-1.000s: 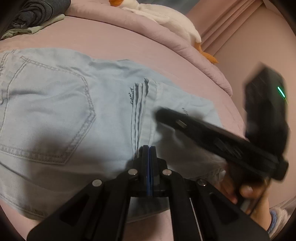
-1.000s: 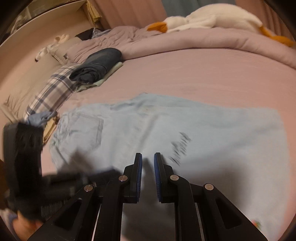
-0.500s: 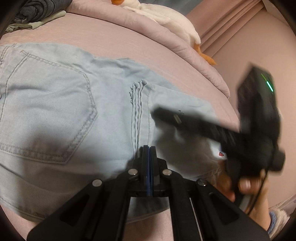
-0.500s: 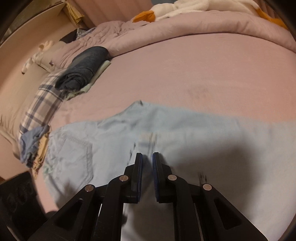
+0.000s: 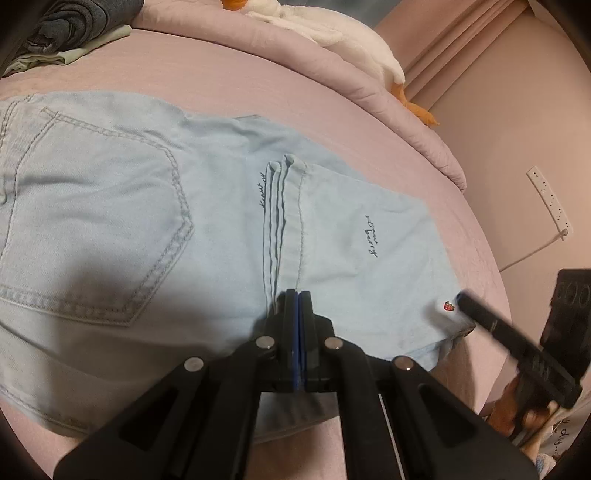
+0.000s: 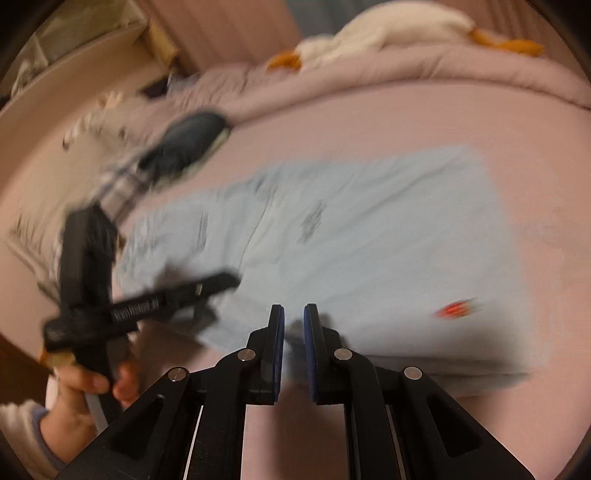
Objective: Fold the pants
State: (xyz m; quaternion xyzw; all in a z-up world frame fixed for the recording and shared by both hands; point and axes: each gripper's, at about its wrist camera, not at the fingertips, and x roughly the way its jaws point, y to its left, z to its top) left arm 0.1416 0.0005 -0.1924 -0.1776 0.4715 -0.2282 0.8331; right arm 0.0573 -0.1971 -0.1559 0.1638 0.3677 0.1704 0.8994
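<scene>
A pink bed (image 5: 258,92) fills both views, and the light blue pants (image 5: 155,221) lie flat on it, already folded over so the leg hems (image 5: 284,206) rest across the seat beside the back pocket (image 5: 92,229). A white stuffed goose (image 5: 332,33) lies along the far edge, with a pile of folded dark clothes (image 5: 74,26) off to one side. The left gripper (image 5: 298,295) has its blue pads pressed flat together with nothing between them, tips just over the hems. The right gripper (image 6: 293,314) shows a narrow gap between its fingers, empty, above the near edge of the pants, close to the small red strawberry patch (image 5: 448,305).
</scene>
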